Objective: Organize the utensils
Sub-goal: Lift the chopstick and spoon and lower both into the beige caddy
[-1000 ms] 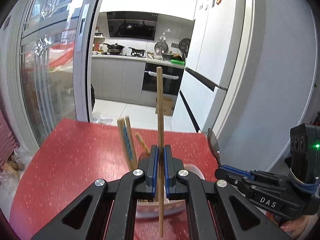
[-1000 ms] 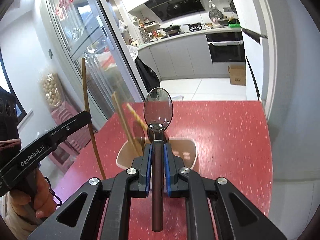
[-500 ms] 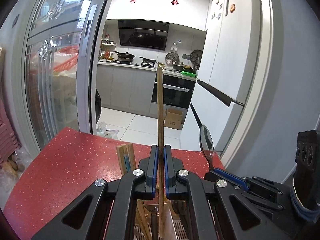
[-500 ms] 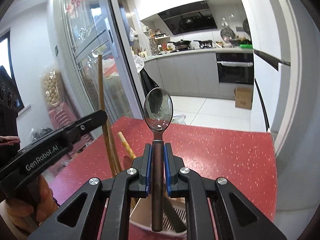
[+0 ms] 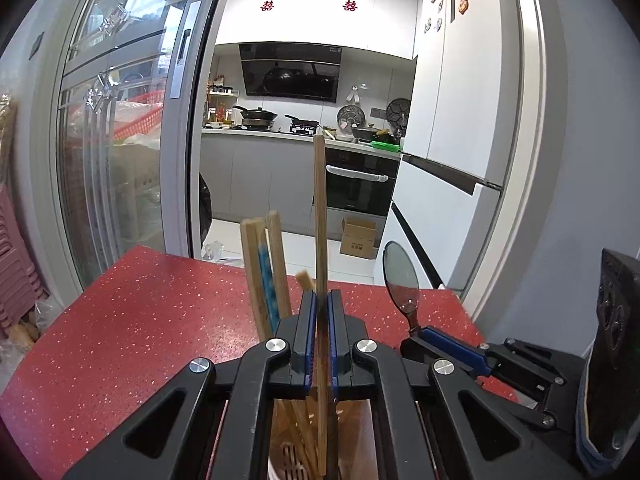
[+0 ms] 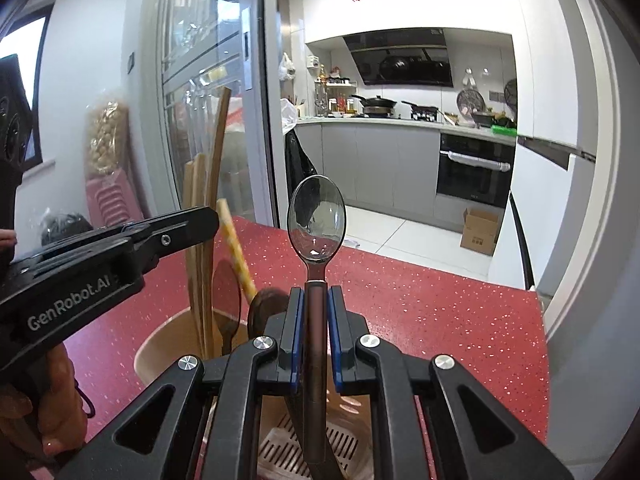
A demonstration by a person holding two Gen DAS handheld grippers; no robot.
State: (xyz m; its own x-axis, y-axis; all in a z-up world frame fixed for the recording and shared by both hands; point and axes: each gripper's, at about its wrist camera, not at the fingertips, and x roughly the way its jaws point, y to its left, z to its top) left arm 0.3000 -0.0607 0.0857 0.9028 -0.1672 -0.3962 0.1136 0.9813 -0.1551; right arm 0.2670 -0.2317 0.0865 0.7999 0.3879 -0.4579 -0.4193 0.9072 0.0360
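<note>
left wrist view shows your left gripper (image 5: 319,336) pinching a single wooden chopstick (image 5: 319,216) upright between its blue pads, and compared with a second ago the chopstick's lower end has dropped from above the rim to down inside the beige utensil holder (image 6: 160,344), close to the slatted floor. the other chopsticks (image 5: 264,264), which stood farther off across the red table (image 5: 120,320), now rise just beside your jaws on the left, so you have closed in and sunk over the holder. in the right wrist view, your right gripper (image 6: 316,336) is clamped on the dark handle of a metal spoon (image 6: 316,216), bowl up, and the handle's tip now hangs within the holder's mouth, over the slatted drain insert (image 6: 304,448), where a second ago the holder sat well ahead of the jaws. a dark wooden spoon (image 6: 226,296) and the chopsticks already lean in the left part of the holder. both pieces look nearly seated, so you are probably at the release step: let each one go only once its end rests on the bottom, or it may tip against the rim. whether either end touches the bottom yet, you cannot tell from here.
</note>
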